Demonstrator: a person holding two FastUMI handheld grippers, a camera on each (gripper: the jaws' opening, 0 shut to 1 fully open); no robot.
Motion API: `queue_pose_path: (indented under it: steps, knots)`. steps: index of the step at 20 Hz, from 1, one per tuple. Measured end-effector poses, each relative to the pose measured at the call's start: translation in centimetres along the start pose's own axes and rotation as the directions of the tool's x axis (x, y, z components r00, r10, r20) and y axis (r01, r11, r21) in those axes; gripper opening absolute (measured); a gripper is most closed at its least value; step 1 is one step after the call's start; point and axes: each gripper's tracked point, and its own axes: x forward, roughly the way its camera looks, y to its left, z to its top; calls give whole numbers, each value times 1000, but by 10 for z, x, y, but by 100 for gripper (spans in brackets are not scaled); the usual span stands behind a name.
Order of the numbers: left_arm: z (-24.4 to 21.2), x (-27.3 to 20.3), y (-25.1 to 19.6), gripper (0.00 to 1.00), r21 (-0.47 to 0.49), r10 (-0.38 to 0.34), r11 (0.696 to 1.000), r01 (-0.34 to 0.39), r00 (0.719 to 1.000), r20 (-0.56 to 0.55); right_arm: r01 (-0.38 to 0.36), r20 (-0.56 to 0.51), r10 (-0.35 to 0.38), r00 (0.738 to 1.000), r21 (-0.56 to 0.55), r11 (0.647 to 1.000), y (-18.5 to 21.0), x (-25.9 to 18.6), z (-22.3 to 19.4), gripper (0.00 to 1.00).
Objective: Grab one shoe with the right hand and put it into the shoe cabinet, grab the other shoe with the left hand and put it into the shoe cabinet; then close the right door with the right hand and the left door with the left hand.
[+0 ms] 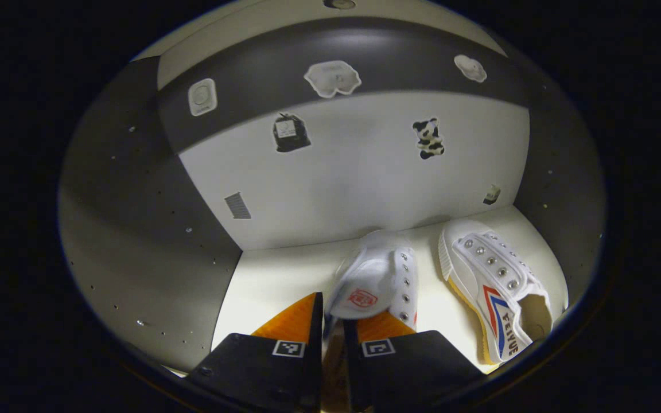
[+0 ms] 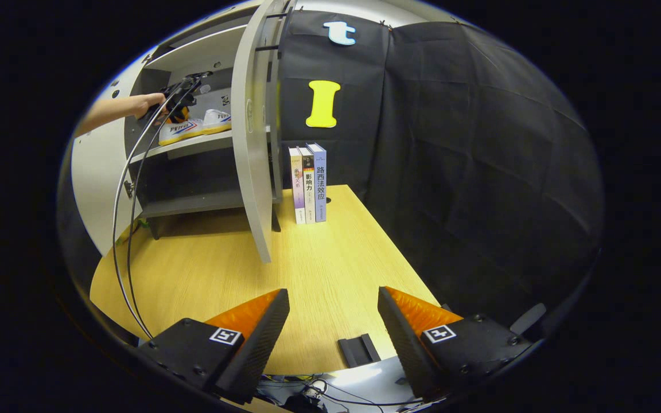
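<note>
Left gripper view: a white shoe [image 1: 379, 281] is clamped by the left gripper [image 1: 332, 327] inside the cabinet [image 1: 147, 241], beside a second shoe [image 1: 497, 287]. Right gripper [image 2: 333, 321] is held wide open and empty above the table [image 2: 307, 258].

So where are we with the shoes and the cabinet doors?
One shoe already lies on the cabinet shelf. The left gripper is shut on the second shoe inside the cabinet and has yet to let go. The right gripper hangs open above the table. The right door stands open; both doors remain to be closed.
</note>
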Motion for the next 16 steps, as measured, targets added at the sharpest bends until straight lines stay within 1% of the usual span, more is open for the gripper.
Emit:
queue_pose_path:
  steps: [1,2,3,4,5,6,7,8,9,11,12,13,16]
  knots:
    - [-1,-15,-1,27,-17,-26,1000,26,999,30,-1,4,1,1000,1,1000,0,-1,2,99]
    - [-5,-32,-2,39,-21,-46,999,48,998,49,-1,8,1,1000,4,1000,0,0,5,99]
    - [-10,-52,-1,47,-8,-61,998,62,996,70,-1,13,1,1000,6,1000,0,0,7,99]
    - [-12,-72,0,48,7,-64,998,64,992,109,-4,20,4,1000,9,1000,1,0,11,99]
    - [-13,-91,0,53,22,-77,997,75,985,153,-8,28,8,1000,7,1000,2,0,16,99]
    - [-16,-114,-4,55,31,-94,996,89,976,195,-12,33,12,999,3,1000,3,1,18,99]
    - [-21,-134,-5,64,31,-106,994,102,967,232,-16,39,16,999,-2,1000,4,1,23,99]
    - [-29,-154,-6,68,18,-116,993,115,959,258,-22,48,22,999,-6,1000,5,0,28,99]
    - [-38,-174,-6,82,-5,-118,992,124,953,280,-28,57,28,998,-10,1000,6,0,34,99]
    - [-53,-212,-7,86,-31,-122,990,140,935,332,-33,77,34,996,-22,999,7,-2,48,99]
    - [-60,-228,-3,89,-30,-111,991,130,928,357,-33,90,35,995,-25,999,7,-3,56,99]
    - [-70,-242,1,97,-23,-100,993,118,920,379,-33,106,35,994,-22,999,7,-5,65,99]
    - [-98,-284,4,98,1,-81,996,89,897,434,-30,155,29,988,3,1000,5,-13,93,99]
